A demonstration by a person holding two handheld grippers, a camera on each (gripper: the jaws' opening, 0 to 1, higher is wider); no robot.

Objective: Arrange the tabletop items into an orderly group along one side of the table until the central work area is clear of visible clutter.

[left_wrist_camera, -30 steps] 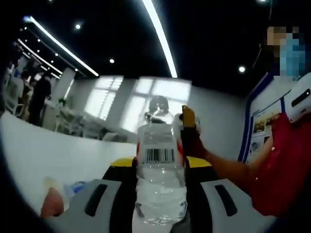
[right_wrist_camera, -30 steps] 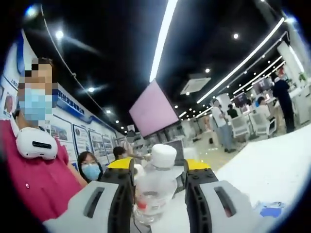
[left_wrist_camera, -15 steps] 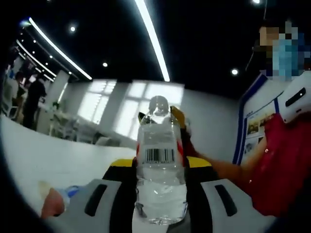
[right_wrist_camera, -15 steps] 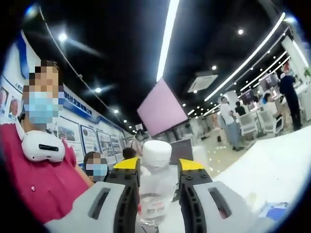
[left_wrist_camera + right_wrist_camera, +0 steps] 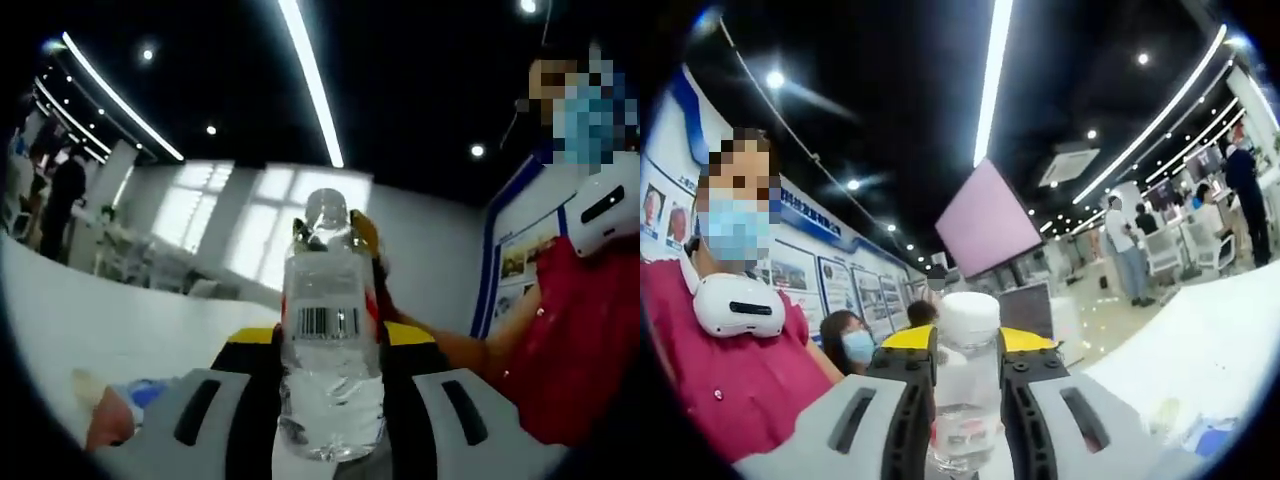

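White-capped bottle [image 5: 966, 385] between hand-held gripper [image 5: 967, 350] jaws

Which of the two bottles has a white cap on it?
The bottle in the right gripper wears a white cap. The bottle in the left gripper shows a clear, uncapped neck and a barcode label.

Quick count. One clear water bottle [image 5: 331, 360] between my left fingers, barcode label facing me, no cap on top that I can tell. One clear bottle with a white cap [image 5: 967, 385] between my right fingers. Beside my left fingers, low on the white surface [image 5: 120, 330]: one blue-and-white item [image 5: 145, 392], kind unclear, and one pinkish blob [image 5: 107, 435], blurred. Beside my right fingers, low on the surface: one blue scrap [image 5: 1215, 438].
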